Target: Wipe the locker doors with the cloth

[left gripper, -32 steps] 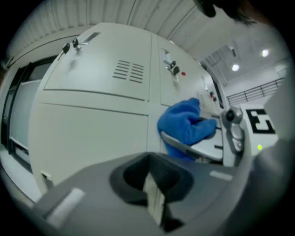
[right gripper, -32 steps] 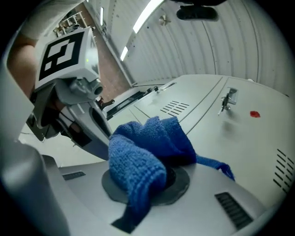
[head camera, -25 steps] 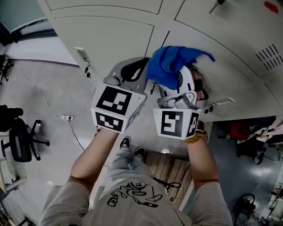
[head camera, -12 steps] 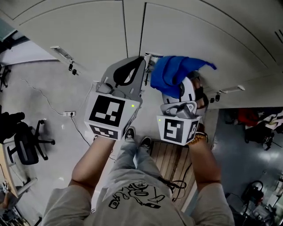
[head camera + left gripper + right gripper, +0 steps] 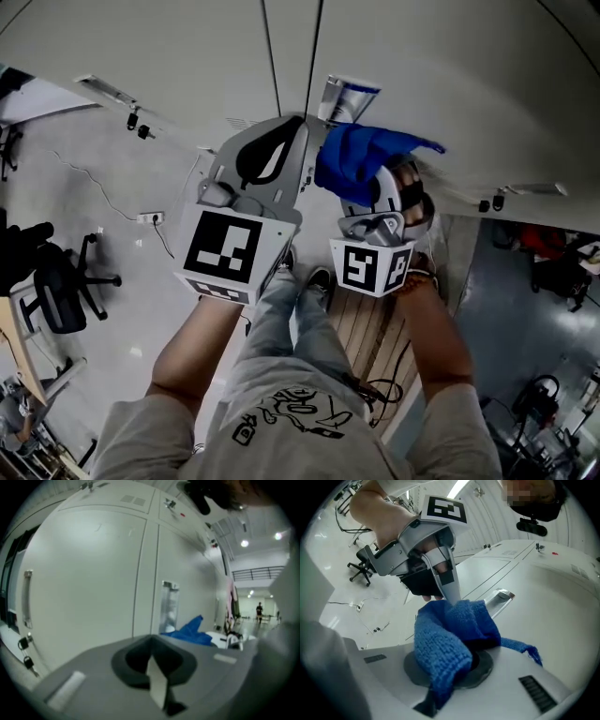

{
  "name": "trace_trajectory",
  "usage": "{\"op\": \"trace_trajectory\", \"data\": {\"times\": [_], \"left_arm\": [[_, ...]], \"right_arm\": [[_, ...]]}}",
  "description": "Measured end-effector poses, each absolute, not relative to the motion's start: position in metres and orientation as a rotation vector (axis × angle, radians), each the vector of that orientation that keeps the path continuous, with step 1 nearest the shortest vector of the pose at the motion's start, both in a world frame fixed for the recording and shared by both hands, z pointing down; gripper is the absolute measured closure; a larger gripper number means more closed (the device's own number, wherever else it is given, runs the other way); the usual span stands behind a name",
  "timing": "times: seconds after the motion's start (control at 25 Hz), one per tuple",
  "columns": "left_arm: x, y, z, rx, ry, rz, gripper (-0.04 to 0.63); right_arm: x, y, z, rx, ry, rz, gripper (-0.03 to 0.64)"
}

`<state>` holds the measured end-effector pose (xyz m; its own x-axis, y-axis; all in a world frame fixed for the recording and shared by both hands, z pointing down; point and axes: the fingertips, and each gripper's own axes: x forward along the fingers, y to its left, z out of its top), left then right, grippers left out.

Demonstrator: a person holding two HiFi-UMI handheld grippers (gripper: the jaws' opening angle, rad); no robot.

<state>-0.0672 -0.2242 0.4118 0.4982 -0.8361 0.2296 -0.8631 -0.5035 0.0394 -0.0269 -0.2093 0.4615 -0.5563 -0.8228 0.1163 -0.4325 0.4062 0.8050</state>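
At the locker doors (image 5: 187,56), my right gripper (image 5: 461,660) clamps the cloth (image 5: 440,644), my left gripper (image 5: 298,131) is closed and empty; wiping looks barely started.

Right gripper (image 5: 457,665) jaws pinch the blue cloth (image 5: 440,644) beside a locker handle (image 5: 500,598).

Head view: steeply down from above. Both gripper views: close, facing locker doors (image 5: 84,573). All share cloth (image 5: 356,159).

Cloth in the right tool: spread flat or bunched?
Bunched. The blue cloth sits wadded in folds in the right tool, one corner trailing loose.
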Motion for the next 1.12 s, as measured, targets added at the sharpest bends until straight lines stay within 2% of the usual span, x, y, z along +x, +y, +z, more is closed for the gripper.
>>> {"op": "trace_trajectory", "data": {"times": [0.64,0.84,1.12], "left_arm": [[-0.061,-0.213,0.446,2.538,-1.451,0.29,0.592],[-0.049,-0.207,0.414,2.578,-1.459,0.232,0.592],[-0.044,-0.195,0.352,2.646,-1.481,0.165,0.592]], "right_arm": [[-0.011,-0.209,0.549,0.873,-1.997,-1.016,0.584],[0.005,-0.208,0.524,0.858,-1.965,-0.994,0.583],[0.009,-0.206,0.442,0.873,-1.938,-1.069,0.584]]}}
